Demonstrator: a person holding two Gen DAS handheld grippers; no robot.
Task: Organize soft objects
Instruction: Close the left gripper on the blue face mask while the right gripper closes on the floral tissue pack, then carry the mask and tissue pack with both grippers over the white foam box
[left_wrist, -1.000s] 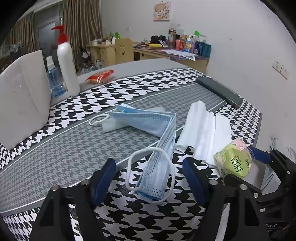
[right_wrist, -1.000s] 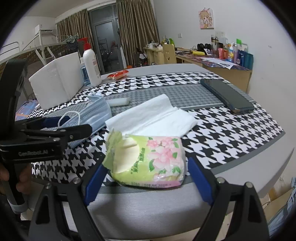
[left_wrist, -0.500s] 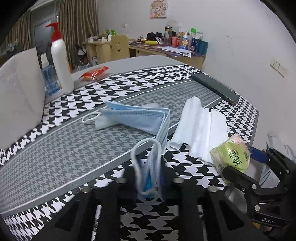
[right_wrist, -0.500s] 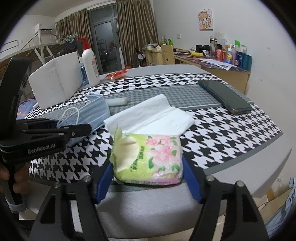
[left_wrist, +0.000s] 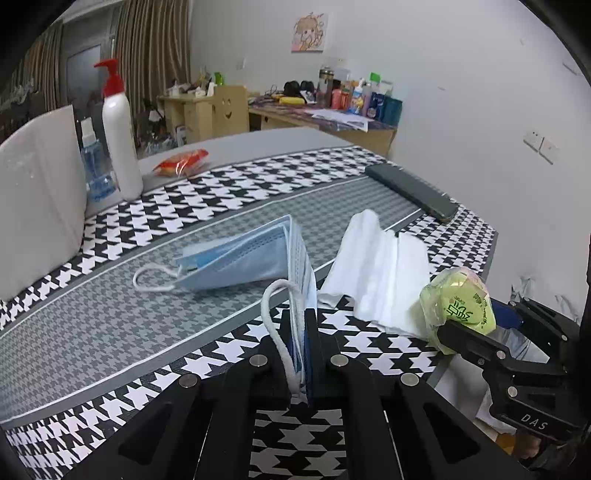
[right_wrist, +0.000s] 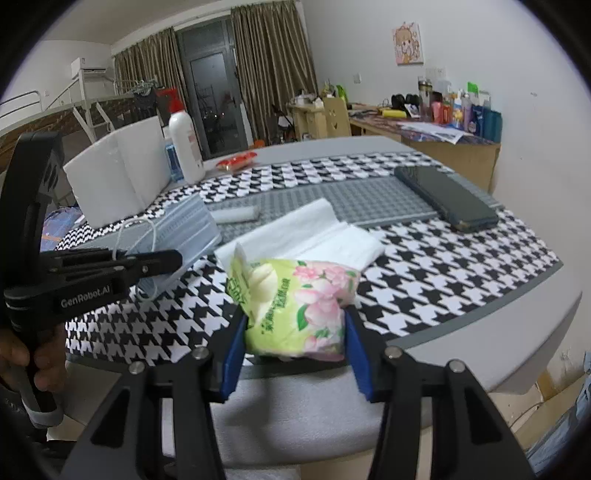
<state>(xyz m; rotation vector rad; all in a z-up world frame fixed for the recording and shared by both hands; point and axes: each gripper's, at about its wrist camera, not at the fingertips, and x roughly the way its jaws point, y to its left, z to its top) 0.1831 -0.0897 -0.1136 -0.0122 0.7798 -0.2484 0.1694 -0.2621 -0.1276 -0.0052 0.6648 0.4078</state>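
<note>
A stack of blue face masks (left_wrist: 251, 258) lies on the houndstooth table runner (left_wrist: 110, 325). My left gripper (left_wrist: 299, 325) is shut on the stack's near end, which stands on edge with a white ear loop hanging out. The masks (right_wrist: 184, 225) and left gripper (right_wrist: 162, 258) also show in the right wrist view. A green flowered tissue pack (right_wrist: 295, 295) sits at the table's near edge. My right gripper (right_wrist: 295, 325) has its jaws closing on it, blue pads pressing both sides and bunching it. White tissue sheets (left_wrist: 380, 269) lie between masks and pack.
A dark phone (left_wrist: 410, 190) lies at the far right of the runner. A white pump bottle (left_wrist: 120, 129), a blue bottle (left_wrist: 94, 173) and a white box (left_wrist: 37, 206) stand at the left. A red snack packet (left_wrist: 181, 166) lies behind them. A hand (right_wrist: 22, 354) holds the left gripper.
My left jaws closed on the near end of the masks and pulled it up on edge. My right jaws narrowed onto the tissue pack, which now looks squeezed.
</note>
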